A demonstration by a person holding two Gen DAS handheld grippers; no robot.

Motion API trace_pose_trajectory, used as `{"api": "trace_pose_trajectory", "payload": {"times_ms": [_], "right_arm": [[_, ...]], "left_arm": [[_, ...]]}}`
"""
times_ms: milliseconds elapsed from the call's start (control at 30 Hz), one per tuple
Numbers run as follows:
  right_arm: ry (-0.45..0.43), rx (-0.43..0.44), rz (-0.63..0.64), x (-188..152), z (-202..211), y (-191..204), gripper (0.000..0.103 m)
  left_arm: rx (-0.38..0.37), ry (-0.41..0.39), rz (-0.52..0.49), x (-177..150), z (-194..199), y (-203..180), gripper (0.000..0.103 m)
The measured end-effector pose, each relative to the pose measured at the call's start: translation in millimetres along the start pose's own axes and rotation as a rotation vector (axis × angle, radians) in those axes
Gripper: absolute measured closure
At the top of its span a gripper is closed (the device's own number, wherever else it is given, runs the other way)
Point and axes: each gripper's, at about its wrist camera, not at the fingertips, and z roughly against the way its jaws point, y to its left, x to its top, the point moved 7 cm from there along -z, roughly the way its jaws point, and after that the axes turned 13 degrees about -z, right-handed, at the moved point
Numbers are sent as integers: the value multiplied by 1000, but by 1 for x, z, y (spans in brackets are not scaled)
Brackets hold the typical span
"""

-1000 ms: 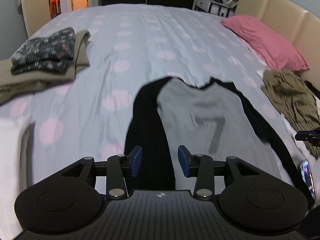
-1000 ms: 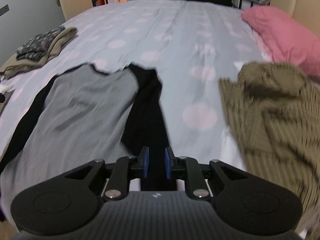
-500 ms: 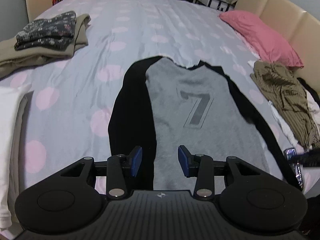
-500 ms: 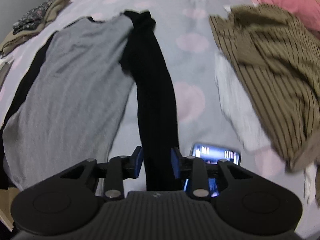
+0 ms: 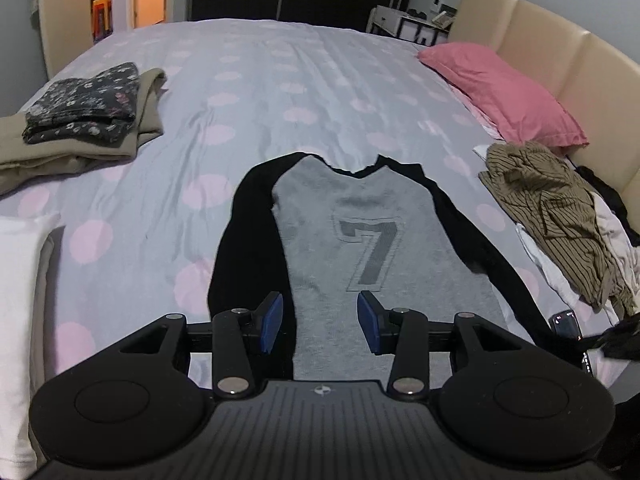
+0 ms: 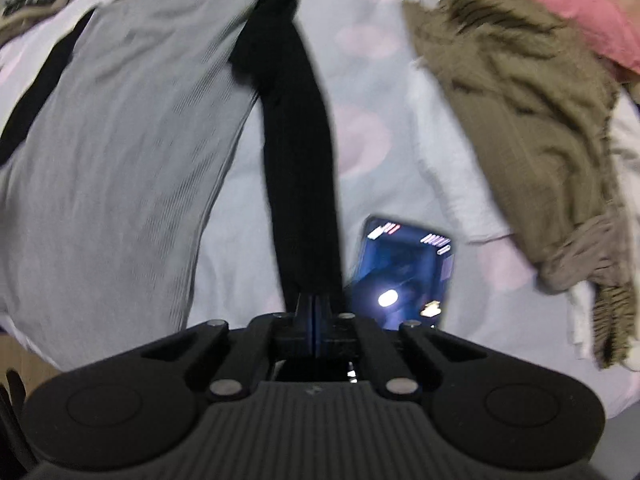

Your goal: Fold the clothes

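Note:
A grey shirt (image 5: 360,240) with black sleeves and a large "7" lies face up on the bed. My left gripper (image 5: 319,322) is open, hovering over the shirt's lower part near its left sleeve (image 5: 240,264), nothing between the blue pads. In the right wrist view the shirt's grey body (image 6: 120,140) lies at left and its right black sleeve (image 6: 296,152) runs straight down into my right gripper (image 6: 316,320), which is shut on the sleeve's cuff end. That gripper shows as a dark shape (image 5: 612,340) at the left wrist view's right edge.
A lit phone (image 6: 404,272) lies on the bedspread just right of the held sleeve. An unfolded olive striped garment (image 5: 560,216) and white cloth lie at right. Folded clothes (image 5: 80,108) are stacked far left. A pink pillow (image 5: 504,92) rests by the headboard; folded white cloth (image 5: 20,300) near left.
My right gripper has gone down onto the black sleeve and shut on its end beside the phone. The left gripper's view lifted slightly; its jaws stay open.

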Motion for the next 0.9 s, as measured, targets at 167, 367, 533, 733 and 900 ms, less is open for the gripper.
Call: {"api": "trace_pose_trajectory", "payload": {"times_ms": [167,367,533,733,900], "right_arm": [[-85,-75,-52,43,35,-42,101],[-179,-155,-180,93,57,-111,101],[-255,-208,-291,130,59,-164,101],[-326,-294,-427,162,44,-218,102],[-322,-216,-525,156,18,-231,100]], "left_arm": [[14,8,40,-3,0,10,64],[6,12,55,-6,-2,13,64],[23,46,72,-11,-15,20,64],[34,98,111,-21,-36,35,64],[8,187,116,-43,-50,36,64]]}}
